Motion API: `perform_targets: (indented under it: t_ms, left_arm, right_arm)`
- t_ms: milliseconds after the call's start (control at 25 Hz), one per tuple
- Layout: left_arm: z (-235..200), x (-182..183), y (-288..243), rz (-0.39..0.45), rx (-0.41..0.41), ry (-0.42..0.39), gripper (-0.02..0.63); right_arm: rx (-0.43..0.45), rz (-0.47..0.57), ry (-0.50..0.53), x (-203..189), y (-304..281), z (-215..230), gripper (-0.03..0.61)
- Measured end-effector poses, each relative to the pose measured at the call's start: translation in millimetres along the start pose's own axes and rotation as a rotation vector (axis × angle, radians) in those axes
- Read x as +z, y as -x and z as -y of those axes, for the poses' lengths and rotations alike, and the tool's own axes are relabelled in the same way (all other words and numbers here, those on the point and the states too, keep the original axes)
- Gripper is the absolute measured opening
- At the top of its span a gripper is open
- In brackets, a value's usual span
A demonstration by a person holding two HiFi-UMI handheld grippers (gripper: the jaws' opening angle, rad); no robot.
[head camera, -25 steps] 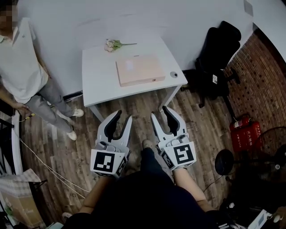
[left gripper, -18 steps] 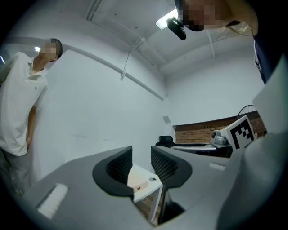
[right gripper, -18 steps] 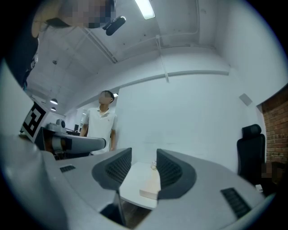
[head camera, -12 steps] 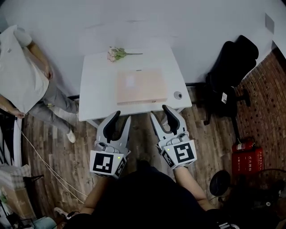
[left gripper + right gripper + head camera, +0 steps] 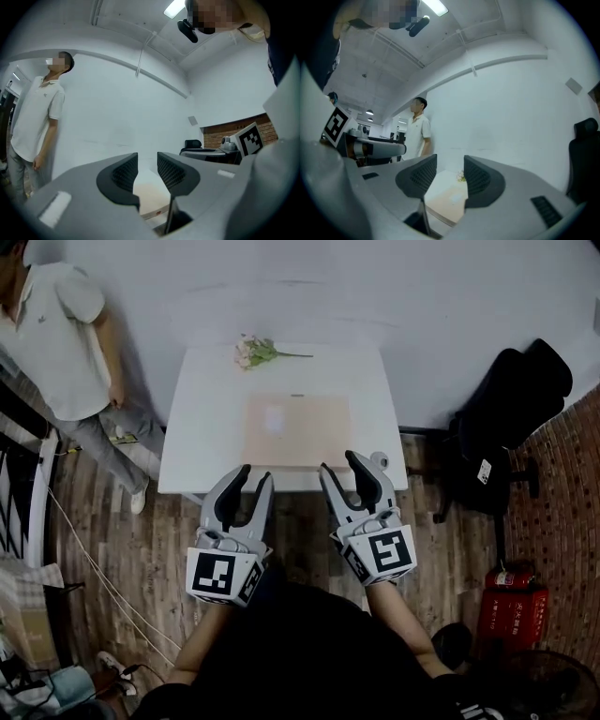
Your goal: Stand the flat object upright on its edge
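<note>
Flat object: a pale pink flat box (image 5: 298, 431) lies on its broad face at the middle of the table, its near edge close to the table's front edge.
Table: small and white (image 5: 202, 442), its back edge against the wall, with bare surface on both sides of the box.
Also on the table: flowers (image 5: 255, 351) by the back edge and a small round object (image 5: 380, 461) at the front right corner, both apart from the box.
Left gripper (image 5: 253, 476): jaws parted and empty, at the table's front edge, clear of the box.
Right gripper (image 5: 340, 465): jaws parted and empty, alongside the left one, near the round object.
Around: a standing person (image 5: 56, 334) to the left and a black chair (image 5: 511, 399) to the right, both clear of the table.
</note>
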State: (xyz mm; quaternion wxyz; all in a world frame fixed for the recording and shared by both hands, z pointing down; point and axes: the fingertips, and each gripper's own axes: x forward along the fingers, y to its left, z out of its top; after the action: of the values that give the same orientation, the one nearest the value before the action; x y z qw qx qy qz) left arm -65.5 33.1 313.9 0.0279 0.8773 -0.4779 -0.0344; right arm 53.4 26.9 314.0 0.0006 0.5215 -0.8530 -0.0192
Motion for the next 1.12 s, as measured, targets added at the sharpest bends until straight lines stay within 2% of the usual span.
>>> perform_targets:
  t_ms: [200,320,600,1120]
  left_arm:
    - [-7,-11,-16,-0.025,0.033,0.012,0.133]
    - [-11,-22,-27,-0.042,0.037,0.023,0.133]
    - [-28,-50,-60,-0.085,0.058,0.051,0.133]
    - [-79,-127,-131,-0.269,0.088,0.121,0.133]
  right_arm:
    - [0.031,-0.016,0.009,-12,-14,14,0.161]
    - [0.032,-0.025,-0.019,-19,-24,23,0.163]
    - [0.065,-0.091,0.002,-44,-56,48,0.169]
    - [0.177,-0.247,0.024,-108,-154,93,0.183]
